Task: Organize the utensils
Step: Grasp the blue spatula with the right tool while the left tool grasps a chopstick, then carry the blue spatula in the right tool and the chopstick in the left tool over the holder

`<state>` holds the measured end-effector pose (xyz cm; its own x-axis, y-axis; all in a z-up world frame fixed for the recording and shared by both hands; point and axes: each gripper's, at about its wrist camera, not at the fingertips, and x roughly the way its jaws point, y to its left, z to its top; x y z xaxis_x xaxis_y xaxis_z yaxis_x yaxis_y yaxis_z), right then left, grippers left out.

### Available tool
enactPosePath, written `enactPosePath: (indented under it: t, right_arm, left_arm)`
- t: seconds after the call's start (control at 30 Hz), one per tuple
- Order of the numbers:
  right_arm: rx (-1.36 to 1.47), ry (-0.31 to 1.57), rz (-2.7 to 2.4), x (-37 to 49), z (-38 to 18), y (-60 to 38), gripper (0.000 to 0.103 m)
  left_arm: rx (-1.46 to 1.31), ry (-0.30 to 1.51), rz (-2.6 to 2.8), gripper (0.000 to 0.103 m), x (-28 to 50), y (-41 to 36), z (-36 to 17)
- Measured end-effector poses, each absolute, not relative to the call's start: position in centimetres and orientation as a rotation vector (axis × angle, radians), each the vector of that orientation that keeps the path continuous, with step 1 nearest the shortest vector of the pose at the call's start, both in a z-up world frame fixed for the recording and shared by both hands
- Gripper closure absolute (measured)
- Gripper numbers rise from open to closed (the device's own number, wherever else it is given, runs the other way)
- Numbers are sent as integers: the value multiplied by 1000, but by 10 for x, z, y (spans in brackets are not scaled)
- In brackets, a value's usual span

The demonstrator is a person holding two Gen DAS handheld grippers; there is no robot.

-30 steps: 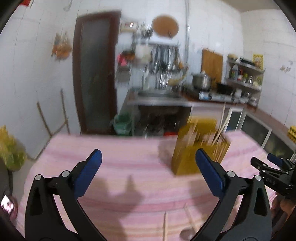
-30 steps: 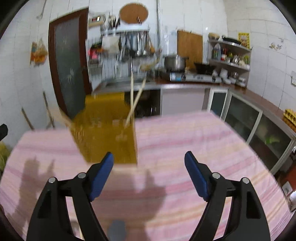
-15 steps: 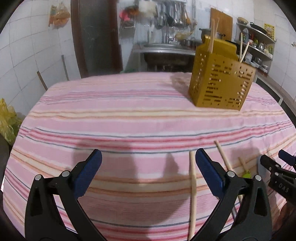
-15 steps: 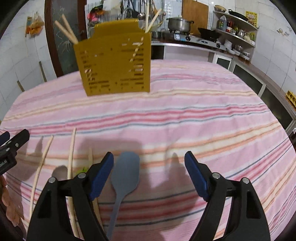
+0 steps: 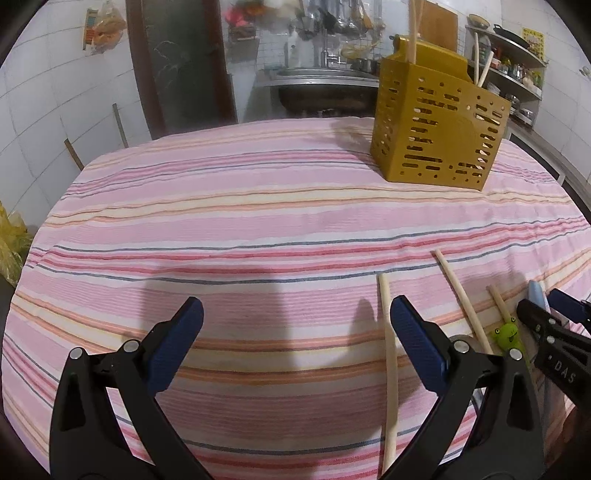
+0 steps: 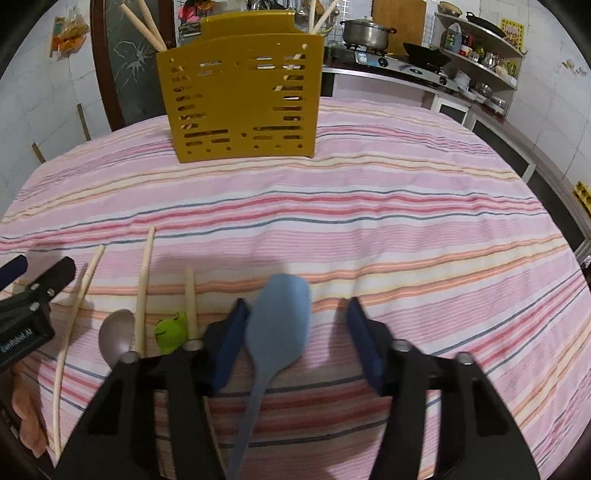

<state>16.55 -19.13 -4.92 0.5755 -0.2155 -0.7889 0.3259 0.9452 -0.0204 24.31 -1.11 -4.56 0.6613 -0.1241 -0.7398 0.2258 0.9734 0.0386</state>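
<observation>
A yellow slotted utensil holder [image 5: 439, 122] [image 6: 238, 96] stands at the far side of the pink striped tablecloth [image 5: 258, 229], with wooden sticks in it. Loose wooden chopsticks [image 5: 388, 354] [image 6: 142, 288], a brown spoon [image 6: 114, 338], a green frog-topped stick [image 6: 170, 330] and a blue spatula [image 6: 279, 325] lie near the front edge. My left gripper [image 5: 295, 328] is open and empty, left of the chopsticks. My right gripper [image 6: 295, 336] is open, low over the table, with the blue spatula lying between its fingers.
A kitchen lies behind: a sink [image 5: 317, 79], a dark door [image 5: 181, 62], a stove with a pot [image 6: 364, 31] and shelves [image 6: 480, 55]. The table's right edge [image 6: 576, 236] drops off near cabinets. A yellow bag [image 5: 9, 240] sits at the left.
Both grippers have dropped from facing the kitchen to low over the table. The right gripper has moved forward so the blue spatula lies between its fingers, and its jaws have narrowed.
</observation>
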Motion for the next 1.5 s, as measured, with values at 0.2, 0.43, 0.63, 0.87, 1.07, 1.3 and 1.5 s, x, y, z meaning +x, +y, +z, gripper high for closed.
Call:
enactPosePath:
  t: [0.2, 0.43, 0.63, 0.87, 1.07, 1.3, 1.5]
  right_arm:
    - [136, 907, -285, 166, -47, -192, 67]
    - [108, 920, -208, 178, -44, -204, 67]
    - [112, 917, -158, 183, -47, -216, 67]
    - [121, 899, -155, 181, -47, -216, 67]
    - [127, 883, -150, 180, -44, -216, 67]
    - [132, 838, -147, 176, -35, -215, 67]
    - [131, 745, -146, 166, -17, -215, 68]
  left_arm:
    - [147, 849, -241, 5, 239, -19, -47]
    - [143, 905, -288, 6, 239, -29, -50]
    - [168, 940, -290, 30, 245, -41, -58]
    - [157, 965, -300, 69, 256, -44, -55]
    - [129, 974, -283, 95, 264, -42, -54]
    - [55, 951, -300, 99, 258, -33, -44]
    - [40, 836, -293, 99, 239, -28, -18]
